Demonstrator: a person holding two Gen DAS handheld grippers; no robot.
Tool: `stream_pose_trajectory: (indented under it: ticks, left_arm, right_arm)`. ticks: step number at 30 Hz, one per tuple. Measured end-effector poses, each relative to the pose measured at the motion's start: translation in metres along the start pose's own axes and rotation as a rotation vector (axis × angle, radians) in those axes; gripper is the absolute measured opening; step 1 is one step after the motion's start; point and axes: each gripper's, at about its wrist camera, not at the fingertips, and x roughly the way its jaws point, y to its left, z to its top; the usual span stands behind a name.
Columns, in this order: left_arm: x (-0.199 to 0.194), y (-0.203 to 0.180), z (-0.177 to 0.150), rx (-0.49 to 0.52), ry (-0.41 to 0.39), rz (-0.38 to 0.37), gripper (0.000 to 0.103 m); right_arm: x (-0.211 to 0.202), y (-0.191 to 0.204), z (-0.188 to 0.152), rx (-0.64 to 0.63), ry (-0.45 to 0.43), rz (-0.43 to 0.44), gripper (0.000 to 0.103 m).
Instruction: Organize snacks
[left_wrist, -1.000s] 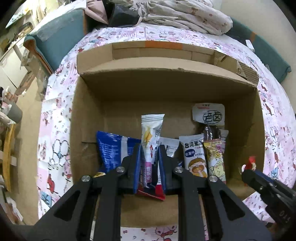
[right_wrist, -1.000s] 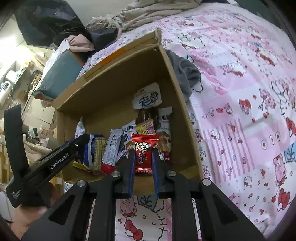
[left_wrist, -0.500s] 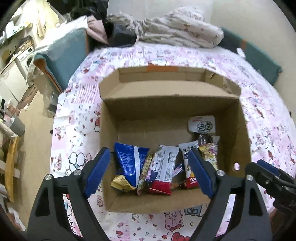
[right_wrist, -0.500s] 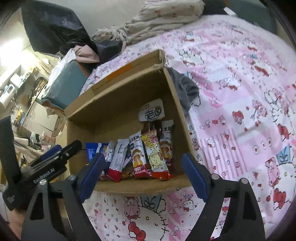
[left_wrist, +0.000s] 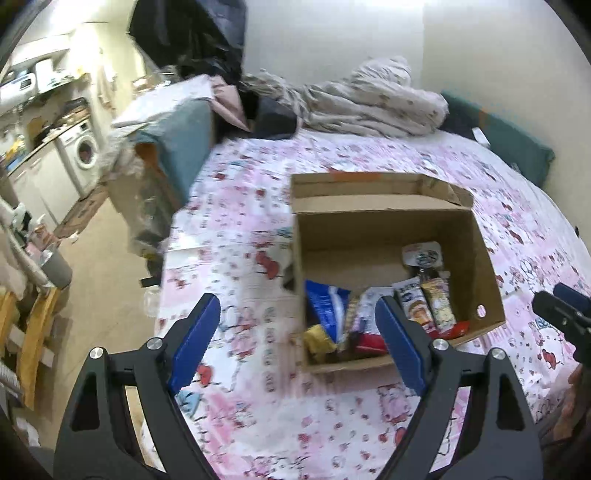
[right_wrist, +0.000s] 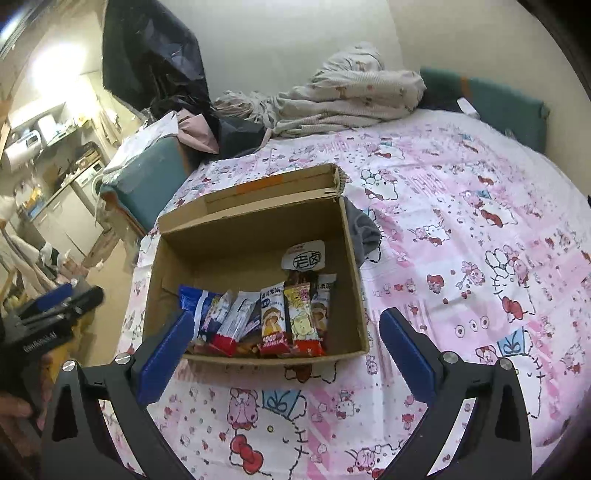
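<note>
2 empty grippers above box.

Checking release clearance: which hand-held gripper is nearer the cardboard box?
Right, narrowly. The right hand-held gripper hangs open just in front of the cardboard box, framing its near wall. The left hand-held gripper, also open, sits off its front-left corner, mostly over the bedsheet.

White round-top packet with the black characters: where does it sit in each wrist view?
Left wrist: white packet right of centre, against the far wall of the cardboard box, blurred.
Right wrist: white packet at centre, against the same far wall of the box, near its right side.
Shared landmark: the orange tape strip on the box's back flap.
</note>
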Motion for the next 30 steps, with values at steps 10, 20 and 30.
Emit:
stream_pose_trajectory:
  ticks: [10, 20, 30]
  left_arm:
    - [-0.032, 0.020, -0.037, -0.103, -0.001, -0.038, 0.084]
    - [-0.034, 0.021, -0.060, -0.121, 0.009, -0.038, 0.086]
    - [-0.035, 0.008, -0.061, -0.053, -0.025, -0.030, 0.103]
  right_arm:
    - [-0.026, 0.020, -0.029, -0.026, -0.046, -0.006, 0.103]
    - [-0.032, 0.047, -0.047, -0.089, -0.078, -0.048, 0.103]
    - [-0.020, 0.054, -0.052, -0.109, -0.056, -0.079, 0.103]
